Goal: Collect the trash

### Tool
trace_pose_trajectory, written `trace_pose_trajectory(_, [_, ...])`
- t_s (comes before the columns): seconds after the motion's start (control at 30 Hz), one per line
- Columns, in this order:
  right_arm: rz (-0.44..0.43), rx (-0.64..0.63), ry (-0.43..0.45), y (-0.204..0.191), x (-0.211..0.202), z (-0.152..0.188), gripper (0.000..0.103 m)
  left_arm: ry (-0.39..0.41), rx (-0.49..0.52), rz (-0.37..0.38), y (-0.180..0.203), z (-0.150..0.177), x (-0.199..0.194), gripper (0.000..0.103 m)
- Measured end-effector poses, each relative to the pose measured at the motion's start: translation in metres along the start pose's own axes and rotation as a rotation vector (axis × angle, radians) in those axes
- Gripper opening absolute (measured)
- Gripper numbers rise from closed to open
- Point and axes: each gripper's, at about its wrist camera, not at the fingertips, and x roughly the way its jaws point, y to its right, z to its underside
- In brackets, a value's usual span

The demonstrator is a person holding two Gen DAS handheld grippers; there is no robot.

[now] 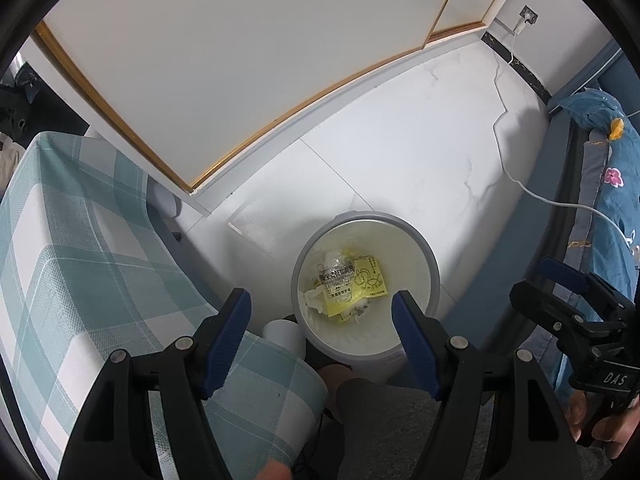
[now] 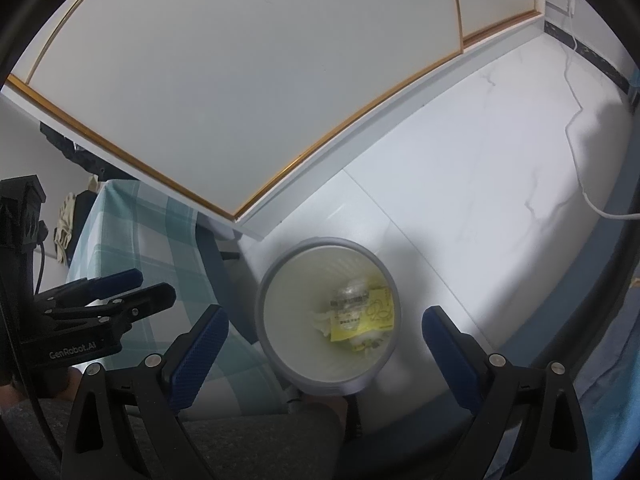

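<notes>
Both grippers hover over the bin (image 1: 366, 284), fingers spread and empty. Left gripper (image 1: 322, 334) sits nearest, the bin just ahead and below; right gripper (image 2: 324, 356) likewise. Yellow wrapper (image 1: 366, 280) lies inside, probably atop crumpled tissue.

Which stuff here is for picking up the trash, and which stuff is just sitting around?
For the job:
- trash bin, on the floor
- yellow wrapper and crumpled bits inside it
- left tongs, open and empty
- right tongs, open and empty

Just sitting around:
- checked cloth
- white cable on the floor
- blue flowered bedding
- white cup beside the bin
</notes>
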Motion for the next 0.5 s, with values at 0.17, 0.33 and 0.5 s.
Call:
trace_pose_trajectory(0.17, [0.008, -0.002, 0.005, -0.0004, -0.0016, -0.0009, 0.098, 0.009, -0.006, 0.014, 0.0008, -0.0003, -0.0024, 0.07])
trace_pose_trajectory(0.33, [0.01, -0.005, 0.005, -0.0006, -0.0019, -0.0002, 0.098, 0.004, 0.01, 0.013, 0.0032, 0.0001, -0.0018, 0.07])
trace_pose_trajectory(0.5, [0.019, -0.014, 0.004, -0.0036, -0.0018, 0.001, 0.098, 0.01, 0.008, 0.008, 0.0019, 0.0, -0.0029, 0.07])
